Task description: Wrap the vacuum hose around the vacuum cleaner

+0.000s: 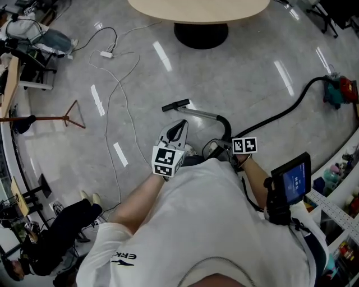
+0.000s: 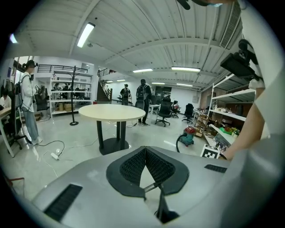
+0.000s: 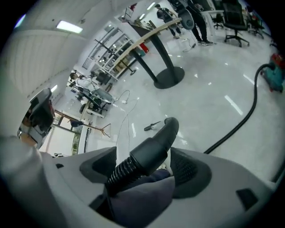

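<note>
vacuum hose (image 3: 167, 129) end between open jaws, nearer than the round table (image 1: 199, 14)
right gripper (image 3: 143, 156) spread wide around it, not clamping; left gripper (image 2: 144, 149) shut, empty.

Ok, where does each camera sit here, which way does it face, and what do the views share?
Head view: on the person's head, looking steeply down at shirt, forearms and floor.
Left gripper view: on the left gripper, jaws shut, facing across the room at the round table.
Right gripper view: on the right gripper, jaws open with the hose between, tilted toward the floor.
All three show the table and vacuum cleaner.
</note>
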Demonstrator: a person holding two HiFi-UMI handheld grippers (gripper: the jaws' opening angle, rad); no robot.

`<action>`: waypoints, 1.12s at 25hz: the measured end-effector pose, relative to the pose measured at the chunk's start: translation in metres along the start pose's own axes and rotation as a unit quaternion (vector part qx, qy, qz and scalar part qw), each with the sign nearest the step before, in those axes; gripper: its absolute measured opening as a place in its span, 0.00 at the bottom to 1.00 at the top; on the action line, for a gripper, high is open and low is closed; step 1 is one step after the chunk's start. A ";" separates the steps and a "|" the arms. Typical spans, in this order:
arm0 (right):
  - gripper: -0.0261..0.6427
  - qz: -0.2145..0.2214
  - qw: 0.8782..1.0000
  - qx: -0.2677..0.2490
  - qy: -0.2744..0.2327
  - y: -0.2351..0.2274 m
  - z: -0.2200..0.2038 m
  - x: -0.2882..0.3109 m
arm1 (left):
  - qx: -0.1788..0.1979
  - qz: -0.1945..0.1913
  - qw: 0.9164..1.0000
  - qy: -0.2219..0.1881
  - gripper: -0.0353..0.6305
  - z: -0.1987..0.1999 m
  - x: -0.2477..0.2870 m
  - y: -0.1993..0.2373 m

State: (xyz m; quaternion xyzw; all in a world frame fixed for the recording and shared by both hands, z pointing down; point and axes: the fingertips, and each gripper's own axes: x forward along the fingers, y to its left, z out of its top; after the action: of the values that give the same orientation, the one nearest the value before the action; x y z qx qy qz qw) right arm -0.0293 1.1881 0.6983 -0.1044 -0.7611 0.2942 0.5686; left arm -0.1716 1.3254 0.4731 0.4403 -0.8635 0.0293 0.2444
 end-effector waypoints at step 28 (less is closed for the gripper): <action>0.57 -0.051 0.892 -0.448 0.038 0.093 0.065 0.033 | -0.031 -0.003 0.997 0.070 0.06 -0.064 -0.005 0.006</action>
State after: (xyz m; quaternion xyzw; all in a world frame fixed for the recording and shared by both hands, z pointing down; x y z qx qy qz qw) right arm -0.1167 1.2576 0.6604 -0.3203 -0.7944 -0.1116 0.5039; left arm -0.1484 1.3498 0.5284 0.4323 -0.8431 0.0327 0.3182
